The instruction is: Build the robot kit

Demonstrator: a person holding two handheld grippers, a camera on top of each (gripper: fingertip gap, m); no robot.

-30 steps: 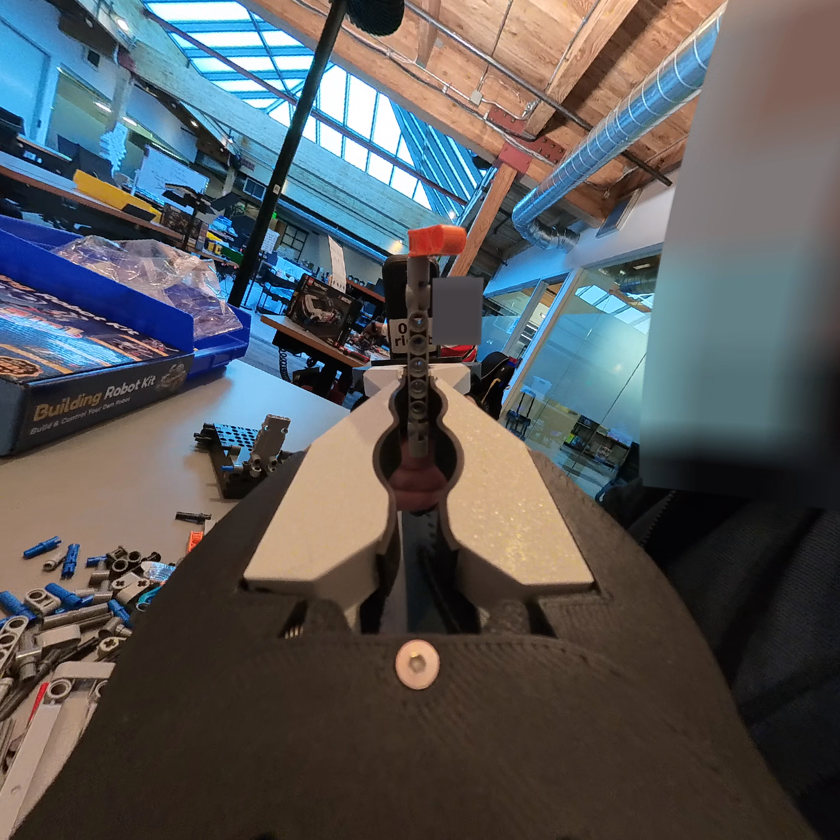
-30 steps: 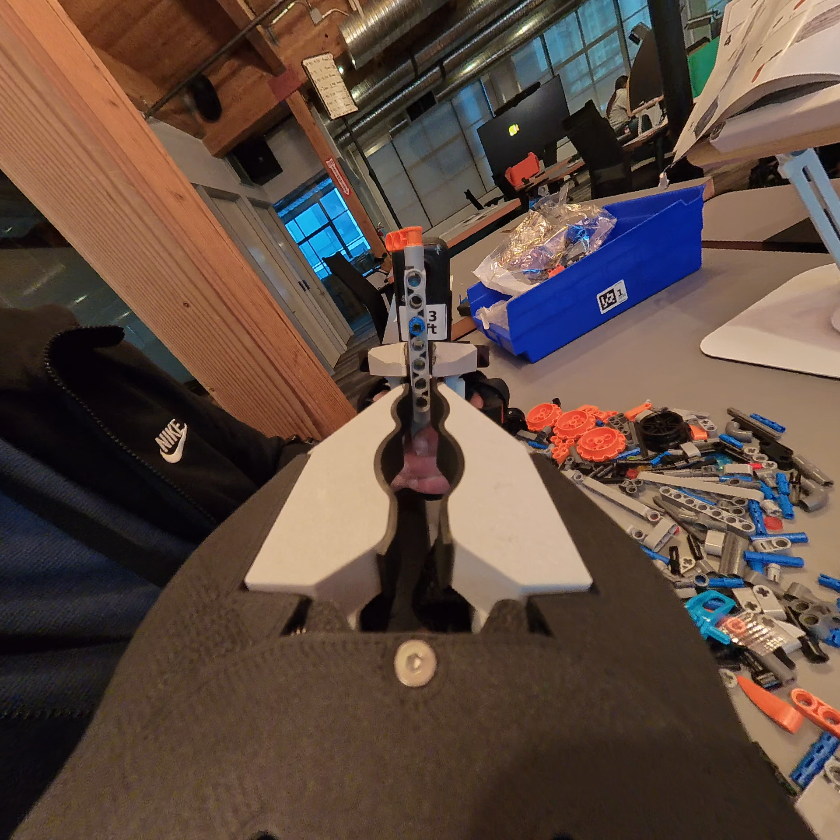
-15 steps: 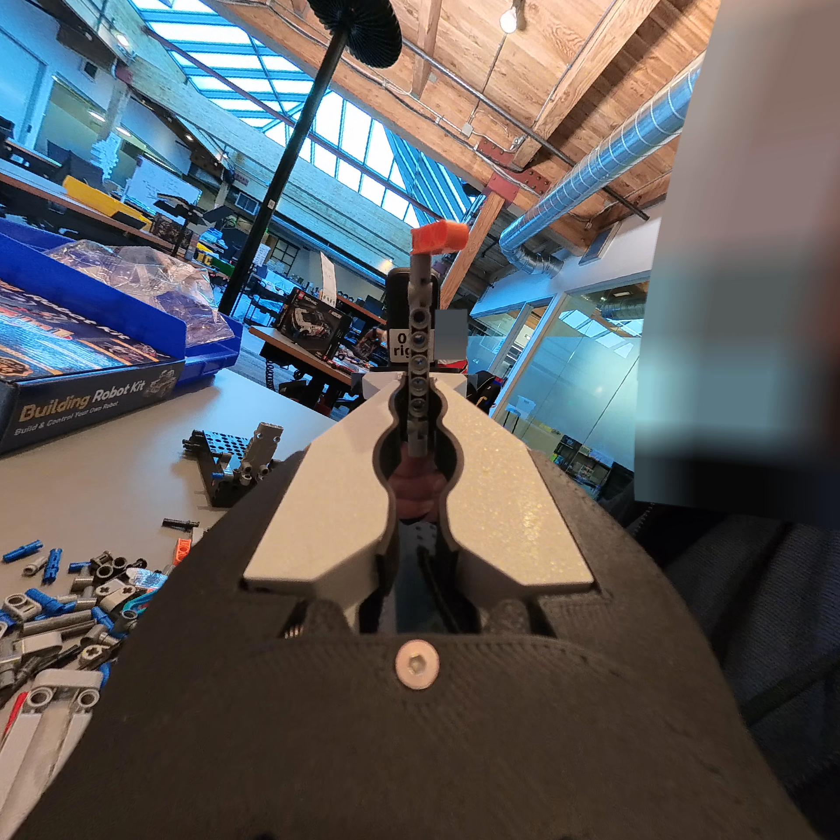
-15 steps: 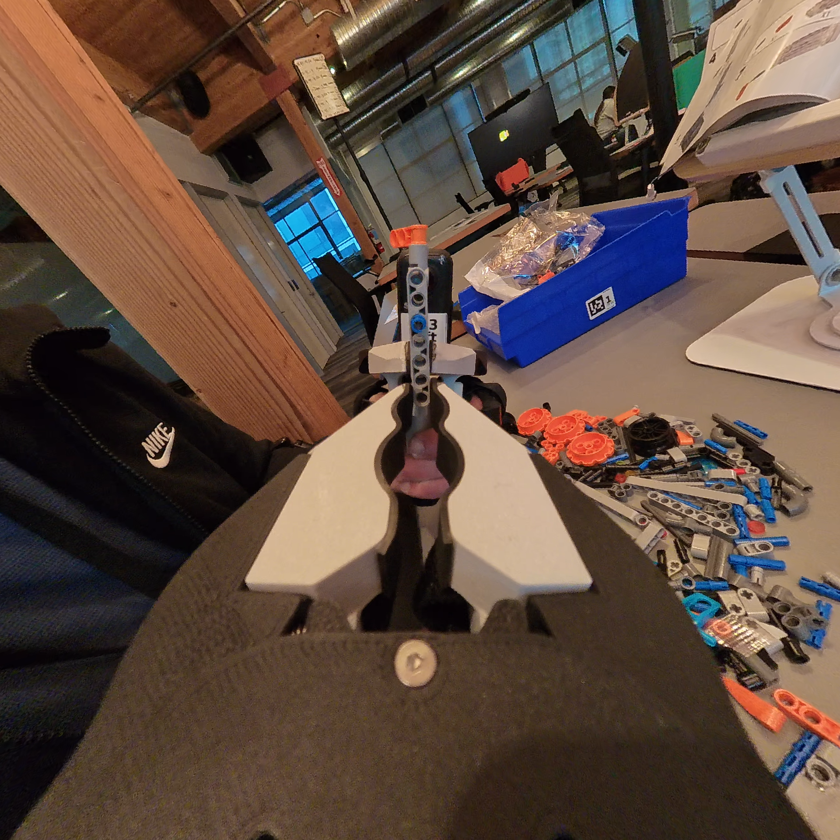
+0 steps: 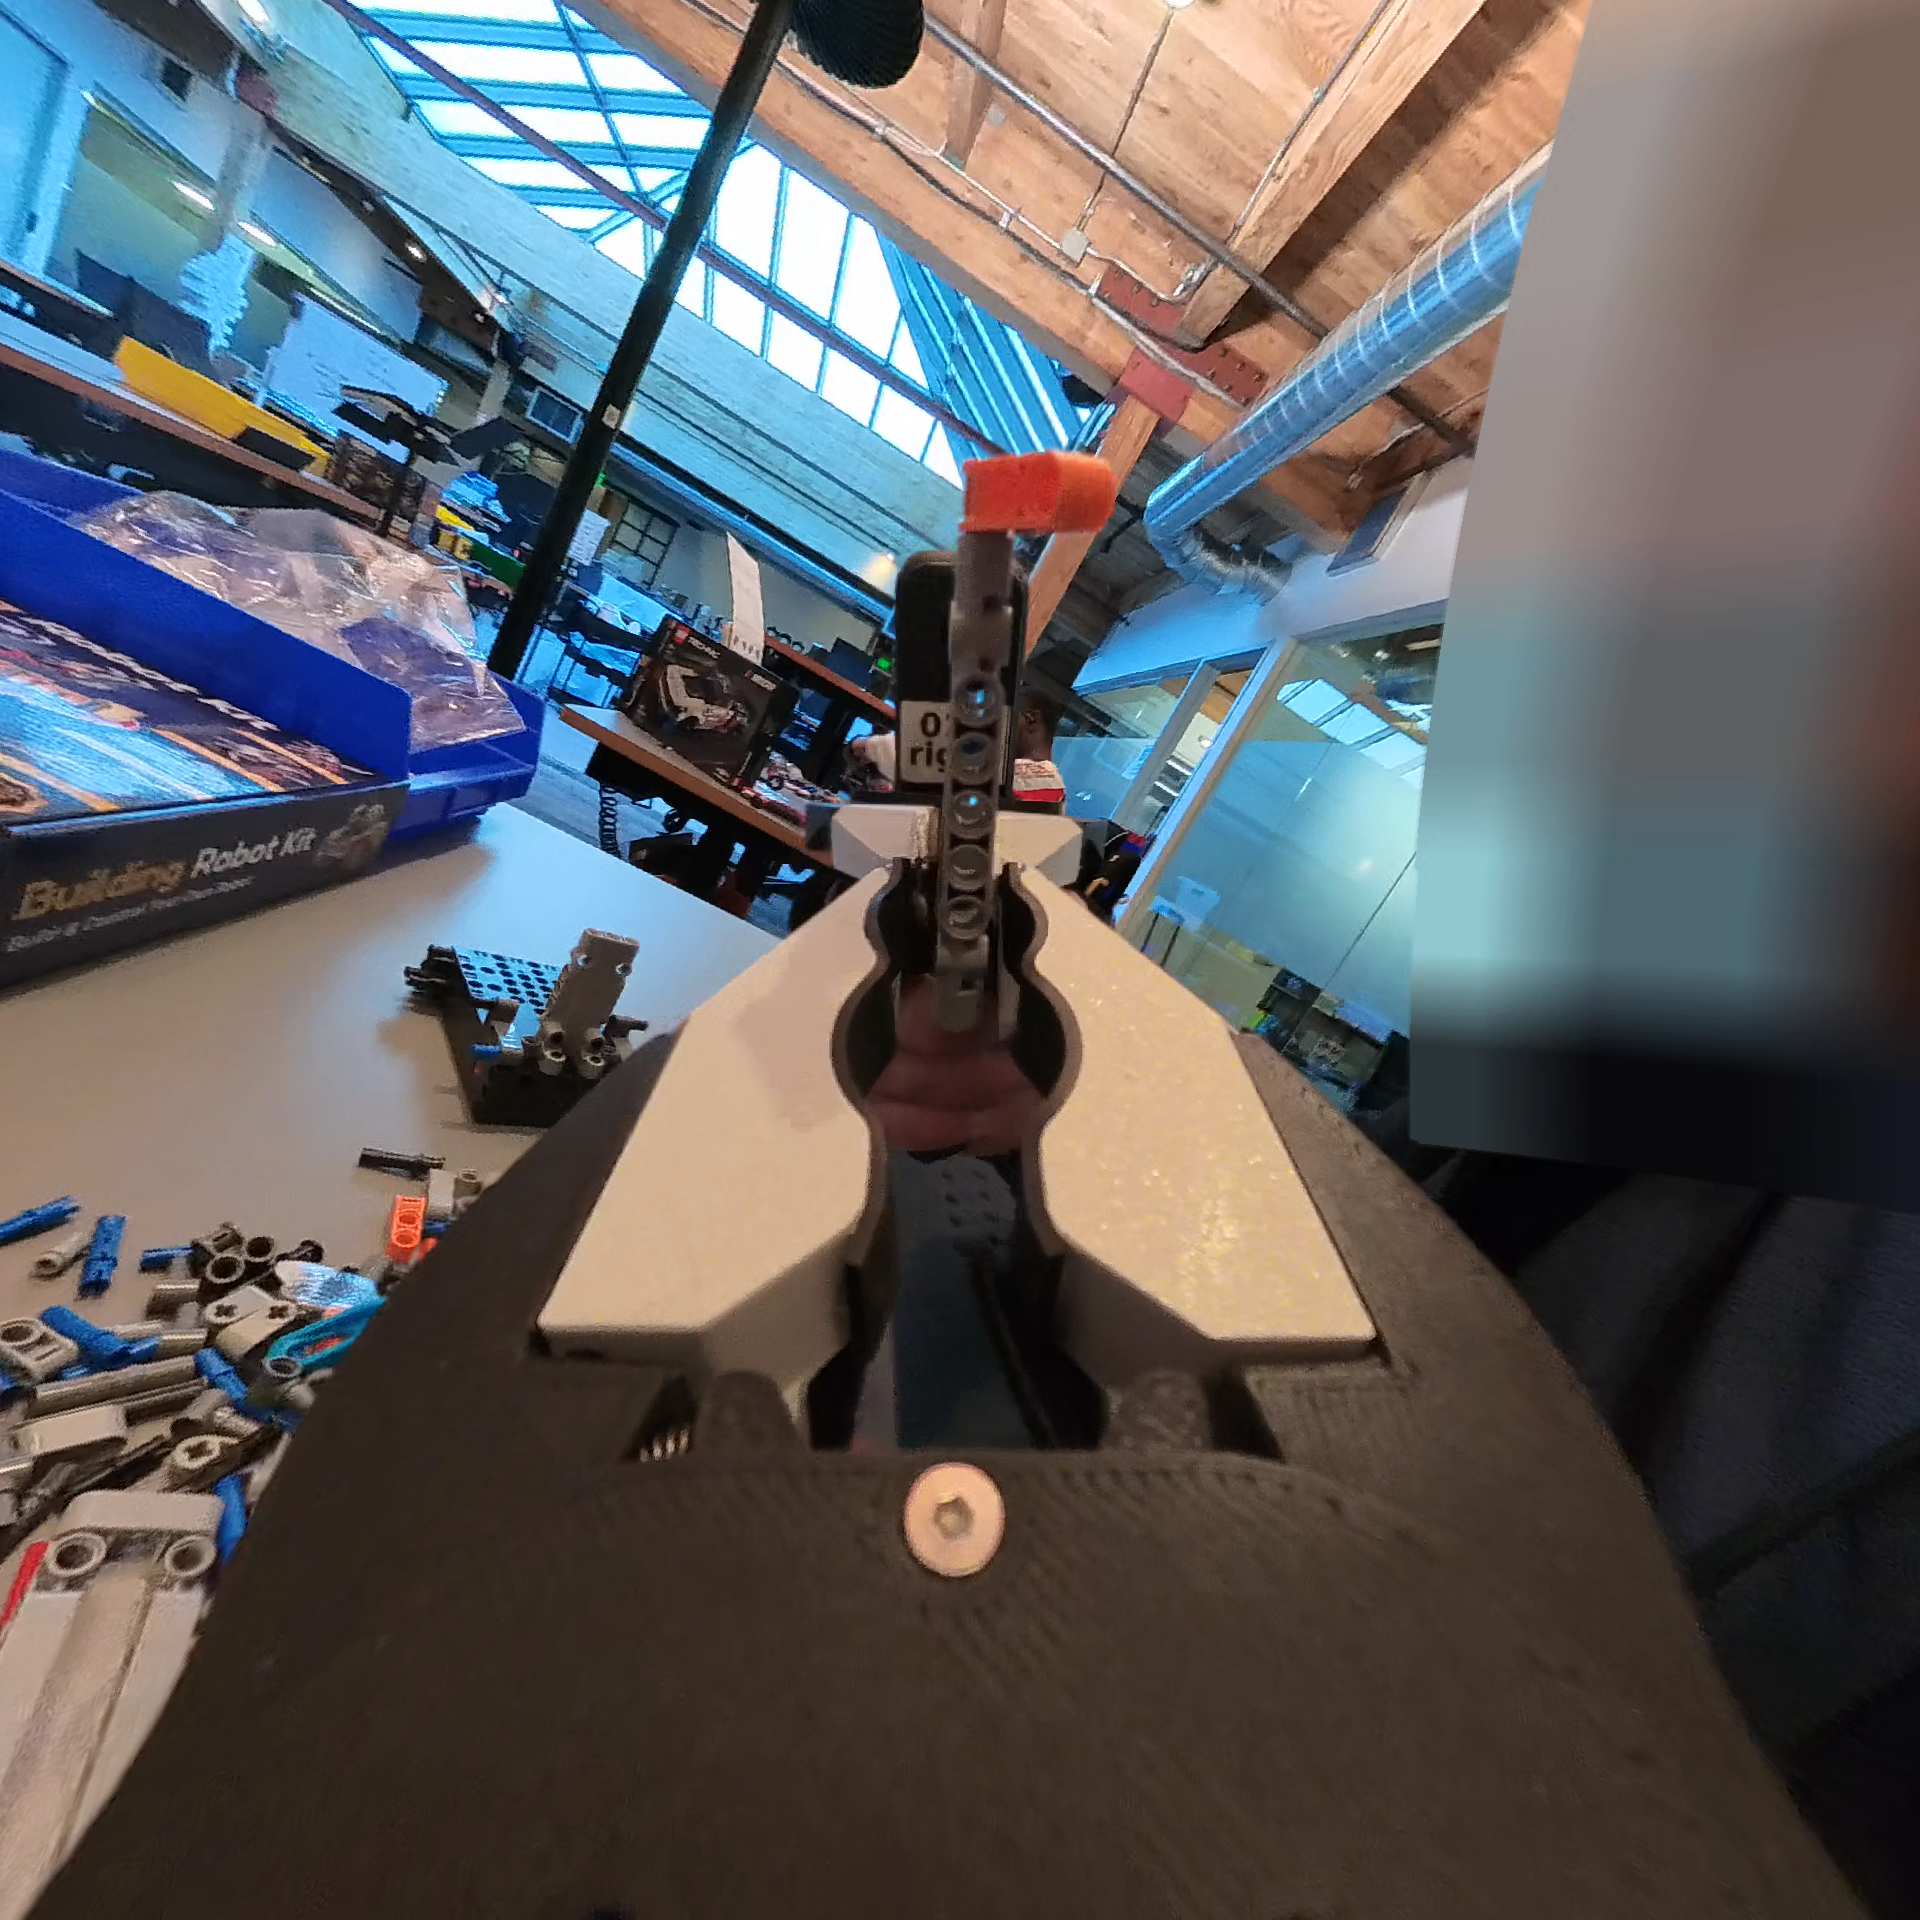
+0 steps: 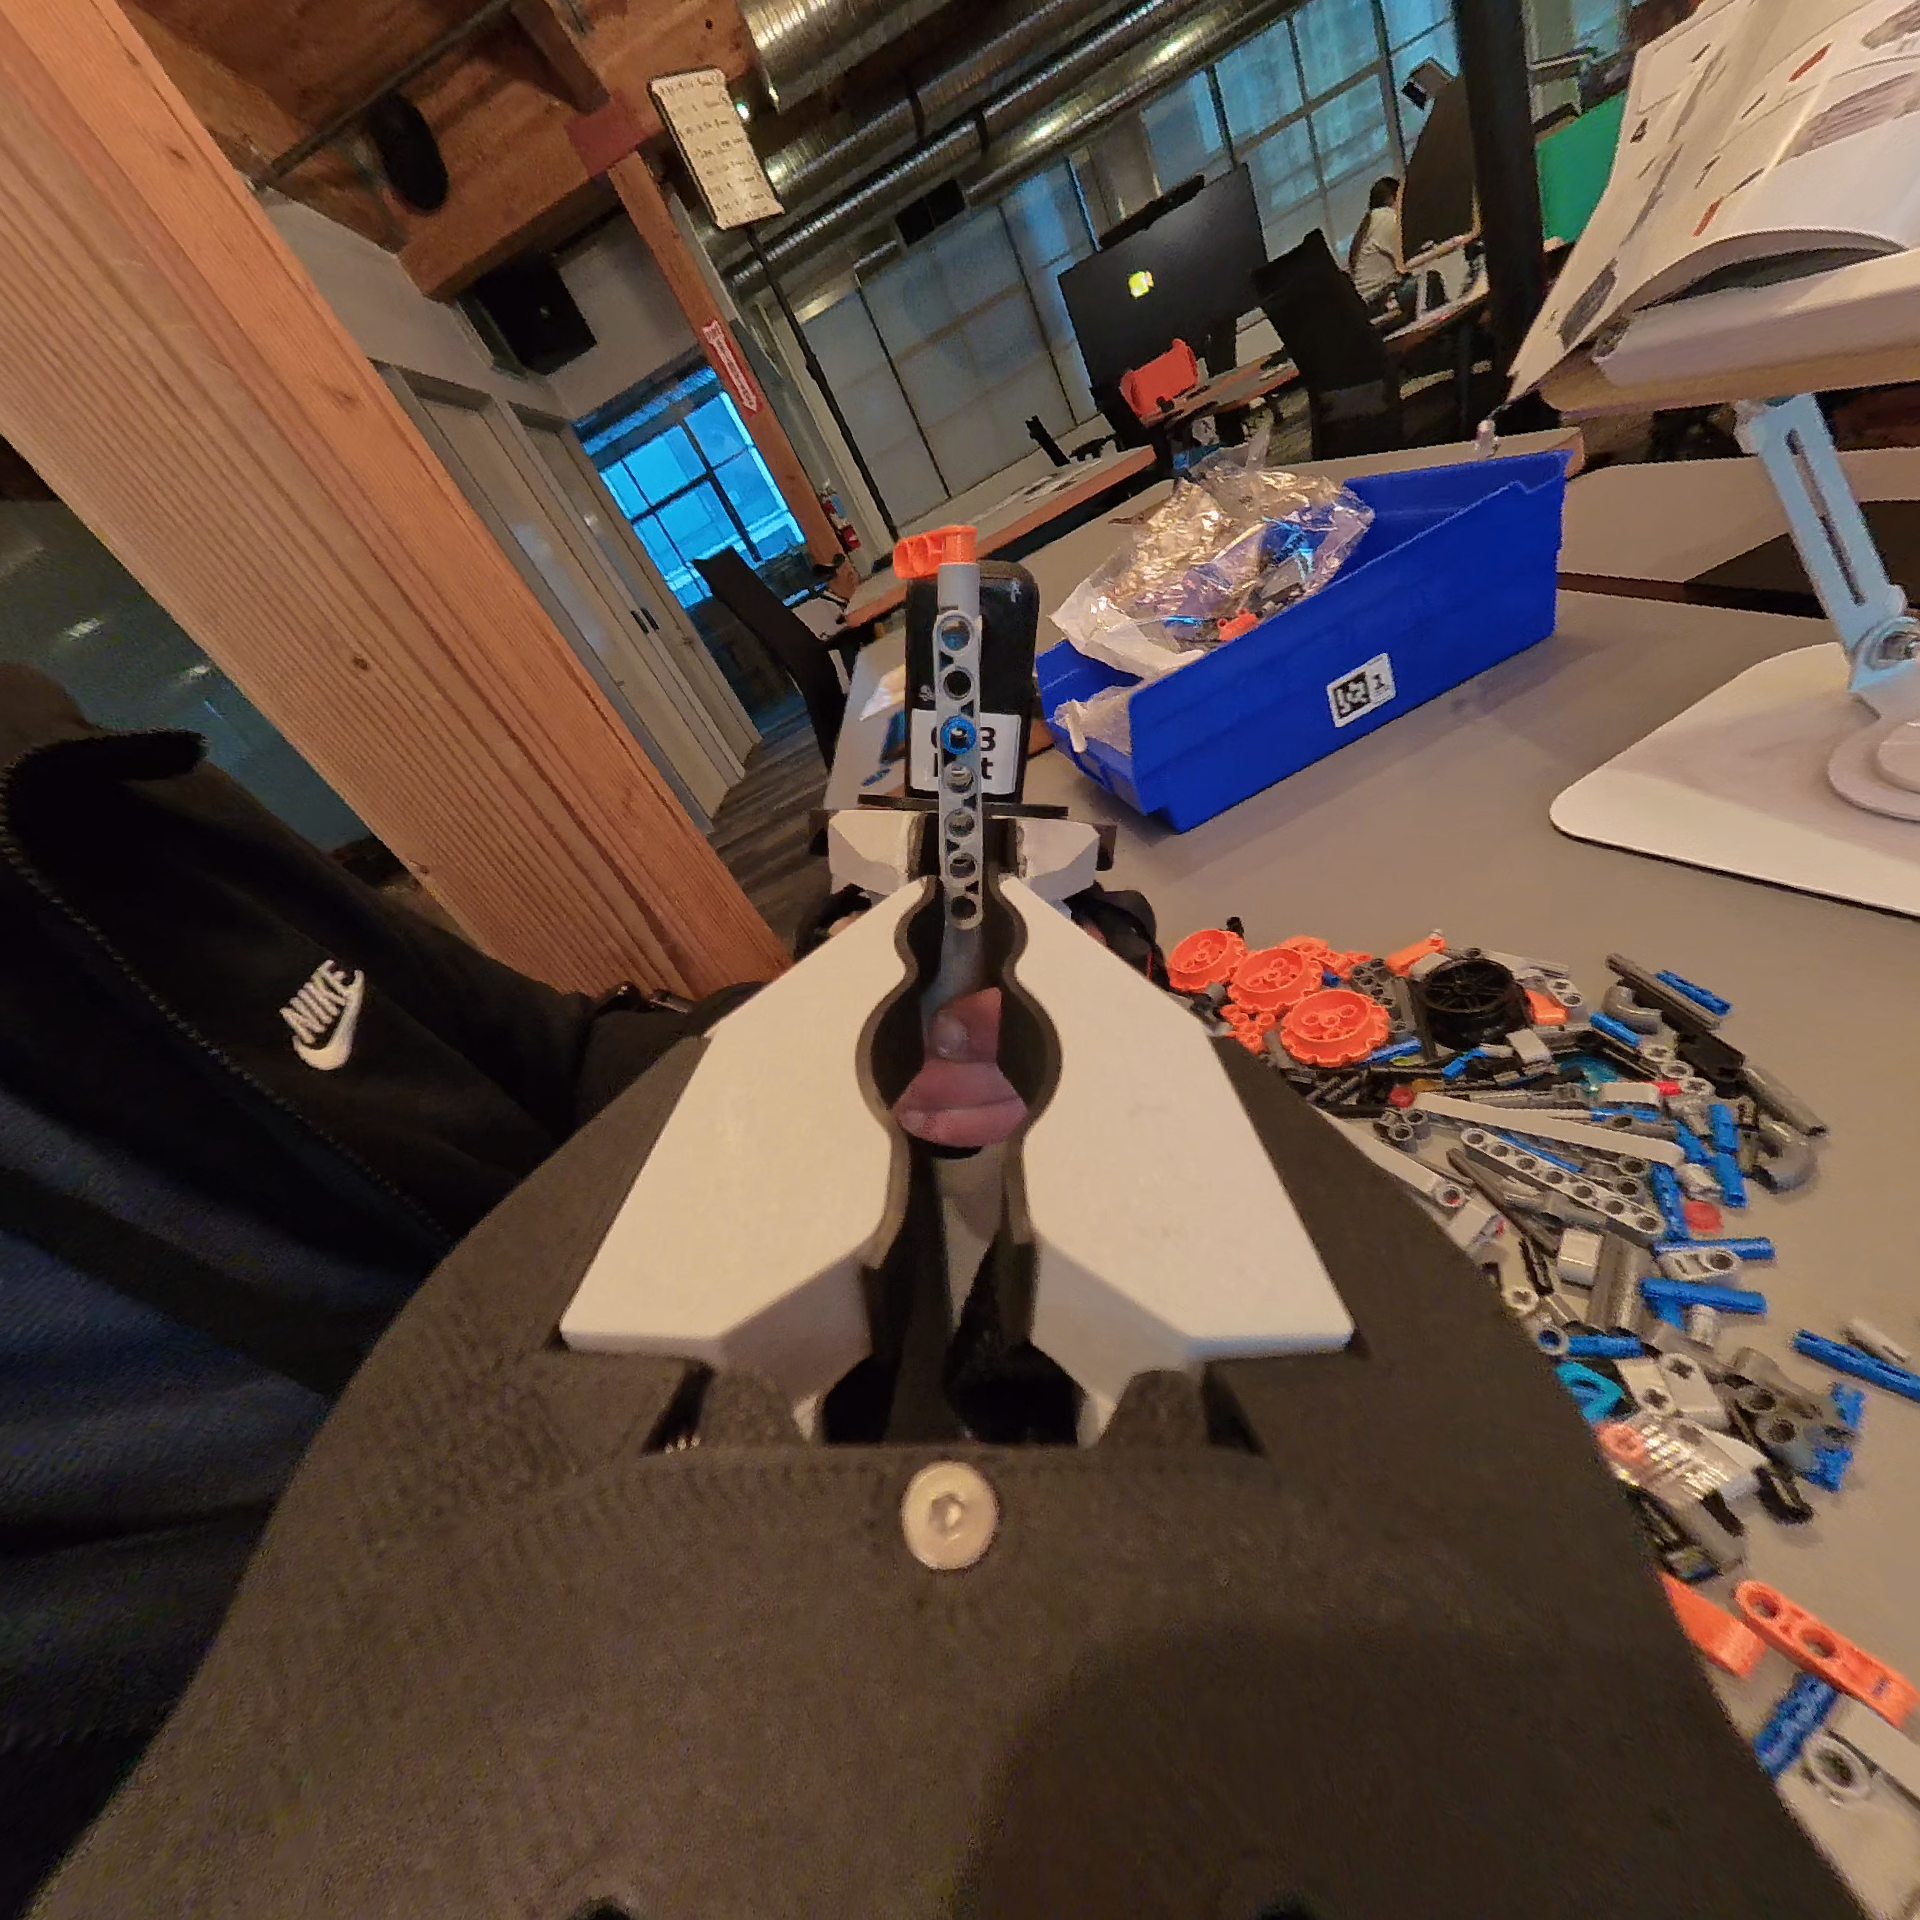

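Observation:
A thin grey beam with holes stands upright with an orange connector on its top end. My left gripper is shut on the beam's lower part. My right gripper faces it and is shut on the same beam, which carries a blue pin in one hole. Each view shows the other gripper's white fingertips just behind the beam, the right gripper's in the left wrist view and the left gripper's in the right wrist view. Both are held above the table's near edge.
A blue bin with plastic bags, a kit box and a small black assembly stand on the grey table. Piles of loose parts with orange wheels lie nearby. A booklet stand is at right. A person's dark jacket is close. Left and right tips are no more than a few centimetres apart. The small black assembly is about equally far from each gripper, around 25 cm.
Both grippers have shifted and tilted slightly with the beam still held between them. The grip on the beam looks unchanged.

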